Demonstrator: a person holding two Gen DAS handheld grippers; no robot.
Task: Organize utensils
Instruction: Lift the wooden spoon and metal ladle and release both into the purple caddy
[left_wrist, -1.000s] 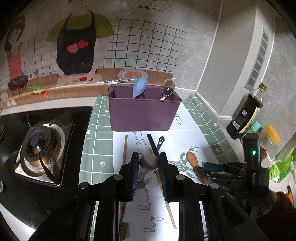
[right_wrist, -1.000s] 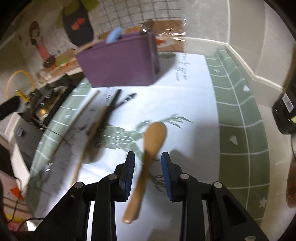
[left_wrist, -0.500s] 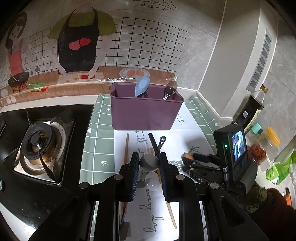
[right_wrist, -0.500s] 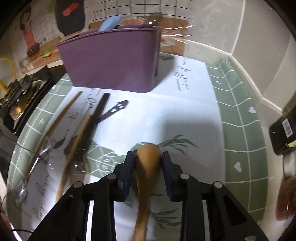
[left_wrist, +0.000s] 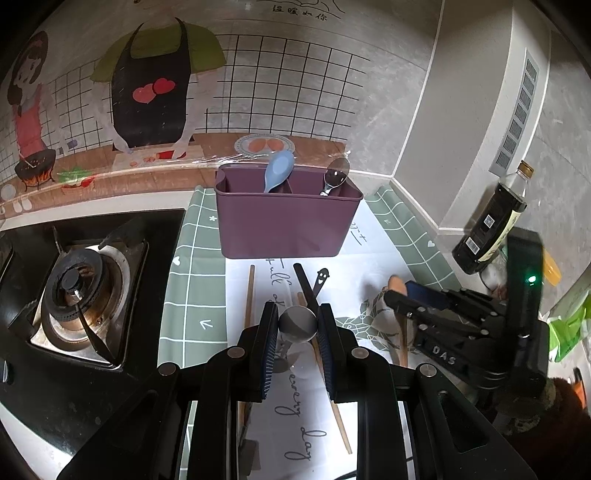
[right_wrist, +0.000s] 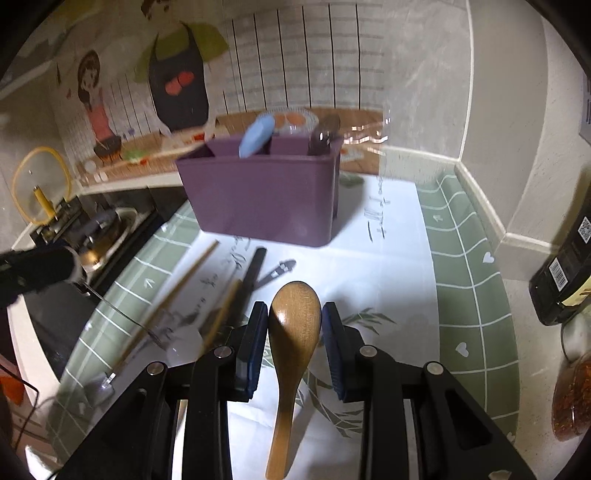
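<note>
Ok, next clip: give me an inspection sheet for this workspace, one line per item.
Surface: green-and-white printed mat on the counter, beside a gas stove.
Job's things: purple caddy holding a blue spoon and a metal spoon; chopsticks and a black utensil lie on the mat.
Clutter: dark sauce bottle, jar of red flakes.
Grippers: left gripper fingers closed on a steel spoon; right gripper closed on a wooden spoon.
Cables: thin dark cable at the counter's left edge.
Surroundings: cartoon kitchen wall sticker, grey tiled wall.
</note>
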